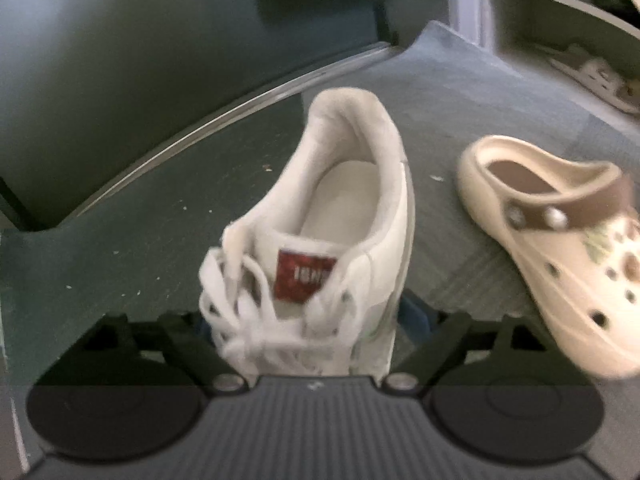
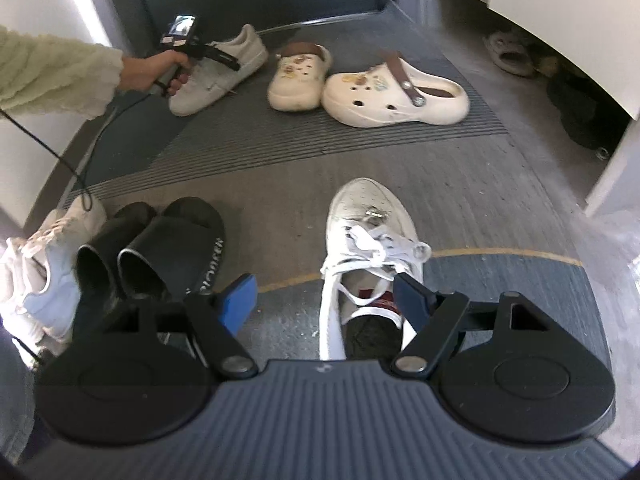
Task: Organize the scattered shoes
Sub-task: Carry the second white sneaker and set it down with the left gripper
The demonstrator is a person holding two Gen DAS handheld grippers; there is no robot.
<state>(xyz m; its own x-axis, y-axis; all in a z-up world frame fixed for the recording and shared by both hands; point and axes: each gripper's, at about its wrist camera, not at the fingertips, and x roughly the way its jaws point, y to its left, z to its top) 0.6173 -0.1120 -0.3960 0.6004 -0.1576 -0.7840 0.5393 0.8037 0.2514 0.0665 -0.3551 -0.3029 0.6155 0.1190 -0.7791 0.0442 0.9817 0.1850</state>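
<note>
Right claw (image 2: 326, 300) hangs with its jaws well apart and nothing in them, its right pad over the collar of the near white sneaker (image 2: 368, 248), which lies on the floor, toe pointing away. Left claw (image 1: 310, 320) straddles the laced front of the far white sneaker (image 1: 332, 220), which also lies on the floor by the dark wall. The blur hides whether its pads press the sides, so I cannot tell if it grips.

Risks, as I judge them:
- Pads closing on loose laces rather than firm sides could let the far sneaker tip or slide out when lifted.
- One cream clog (image 1: 560, 248) lies just beside that sneaker and a sideways swing could knock it.
- A black cable (image 2: 60, 156) trails from the person's hand (image 2: 156, 72) across the floor and could snag.

Count: two white sneakers, two cream clogs, two black slides (image 2: 172, 248), a heap of pale shoes (image 2: 40, 272) of uncertain number at the left edge, and a few more shoes under the cabinet (image 2: 560, 20), too dim to count.
</note>
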